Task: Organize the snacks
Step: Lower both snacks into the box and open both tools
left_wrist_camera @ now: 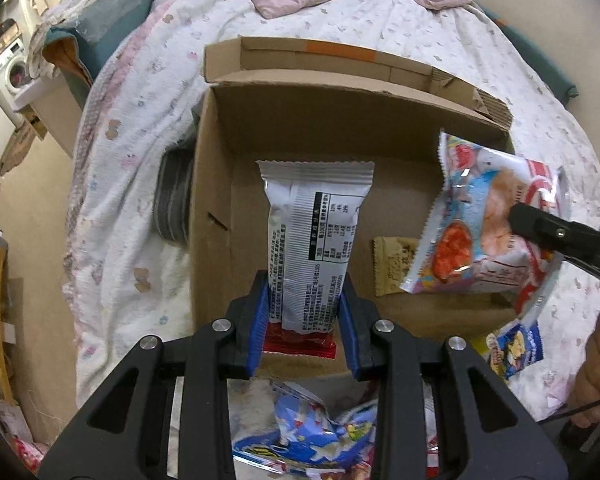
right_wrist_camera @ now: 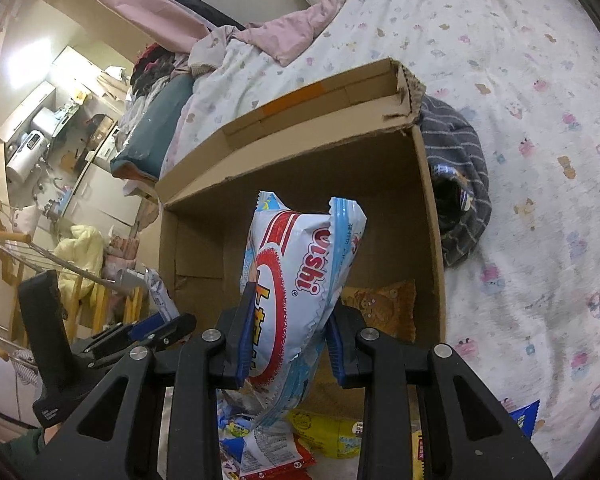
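Both tongs, left [left_wrist_camera: 302,320] and right [right_wrist_camera: 288,336], tilt down gripping snack packets over the box [left_wrist_camera: 220,184].

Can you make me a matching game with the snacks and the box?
Things:
1. silver and white snack packet with black print
2. white, red and blue puffy chip bag
3. small tan snack packet
4. brown cardboard box

Places:
A. lying on the box's bottom
B. pinched in the left claw
C. open, on the flowery bedspread
D. pinched in the right claw

Pairs: 1-B, 2-D, 3-A, 4-C
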`<action>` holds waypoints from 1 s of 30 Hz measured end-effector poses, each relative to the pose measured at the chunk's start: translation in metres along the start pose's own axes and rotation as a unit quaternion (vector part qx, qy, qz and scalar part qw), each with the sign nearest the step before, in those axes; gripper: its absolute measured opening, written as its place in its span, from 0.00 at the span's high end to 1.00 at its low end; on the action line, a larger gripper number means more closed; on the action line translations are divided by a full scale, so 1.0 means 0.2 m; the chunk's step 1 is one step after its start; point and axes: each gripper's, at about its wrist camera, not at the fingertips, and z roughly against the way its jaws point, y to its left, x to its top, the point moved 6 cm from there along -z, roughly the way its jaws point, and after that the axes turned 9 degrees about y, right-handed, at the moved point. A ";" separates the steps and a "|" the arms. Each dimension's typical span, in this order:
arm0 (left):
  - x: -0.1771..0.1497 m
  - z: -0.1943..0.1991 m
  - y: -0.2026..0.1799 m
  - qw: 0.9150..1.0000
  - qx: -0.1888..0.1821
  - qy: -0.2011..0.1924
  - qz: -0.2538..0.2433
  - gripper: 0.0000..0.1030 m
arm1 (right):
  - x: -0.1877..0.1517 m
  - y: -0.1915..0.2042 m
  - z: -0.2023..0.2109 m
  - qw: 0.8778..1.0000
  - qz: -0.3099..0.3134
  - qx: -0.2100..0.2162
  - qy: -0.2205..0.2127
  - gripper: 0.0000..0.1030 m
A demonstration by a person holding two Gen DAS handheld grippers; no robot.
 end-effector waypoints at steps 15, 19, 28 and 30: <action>0.00 0.03 -0.03 1.000 -0.002 -0.014 -0.004 0.72 | -0.01 0.00 0.01 1.000 -0.001 0.006 0.000 0.66; 0.00 0.04 -0.02 1.000 -0.006 -0.012 -0.002 0.72 | -0.01 0.00 0.02 1.000 0.002 0.006 0.002 0.66; 0.02 0.09 -0.01 0.999 -0.007 -0.035 -0.001 0.31 | 0.00 0.01 0.03 1.000 0.005 0.012 -0.005 0.56; 0.02 0.10 -0.01 0.999 -0.002 -0.038 -0.002 0.30 | 0.00 0.01 0.05 1.000 0.005 0.015 -0.011 0.47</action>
